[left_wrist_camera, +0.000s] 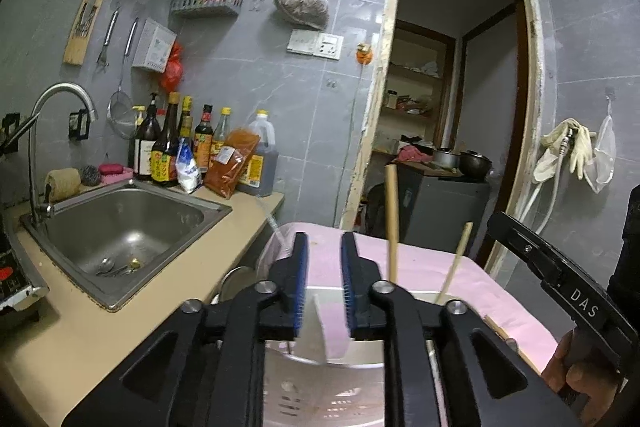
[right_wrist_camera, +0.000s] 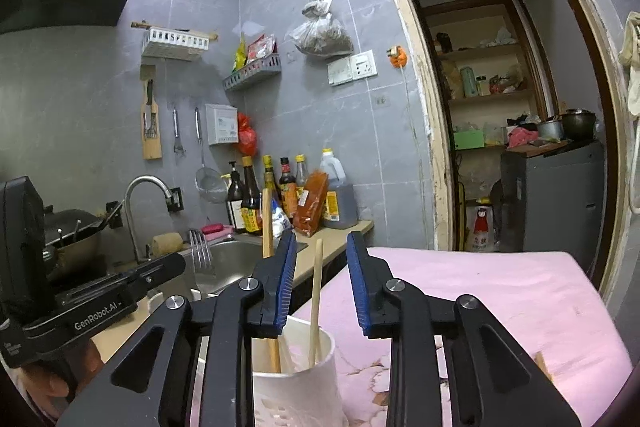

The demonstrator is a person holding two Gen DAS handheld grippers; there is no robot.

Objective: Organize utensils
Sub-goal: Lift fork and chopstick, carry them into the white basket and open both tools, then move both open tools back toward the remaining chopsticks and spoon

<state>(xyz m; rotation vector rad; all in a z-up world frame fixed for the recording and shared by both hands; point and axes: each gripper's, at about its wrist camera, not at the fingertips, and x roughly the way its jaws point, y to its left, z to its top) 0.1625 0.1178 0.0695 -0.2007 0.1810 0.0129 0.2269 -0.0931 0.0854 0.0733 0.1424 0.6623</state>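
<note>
Right wrist view: taking the white utensil holder [right_wrist_camera: 296, 375] as landmark, the left hand-held gripper [right_wrist_camera: 176, 263] reaches in from its left, level with a fork [right_wrist_camera: 199, 253] that stands upright in front of the sink [right_wrist_camera: 236, 259]. Inside the holder stand two wooden handles [right_wrist_camera: 316, 301]. The right hand-held gripper [right_wrist_camera: 322, 279] hangs above the holder, jaws parted and empty, the thinner handle rising between them untouched. Right of the holder spreads a pink cloth [right_wrist_camera: 500, 299]. In the left wrist view, the left hand-held gripper's [left_wrist_camera: 324, 281] blue pads [left_wrist_camera: 301, 281] stand apart with nothing gripped.
</note>
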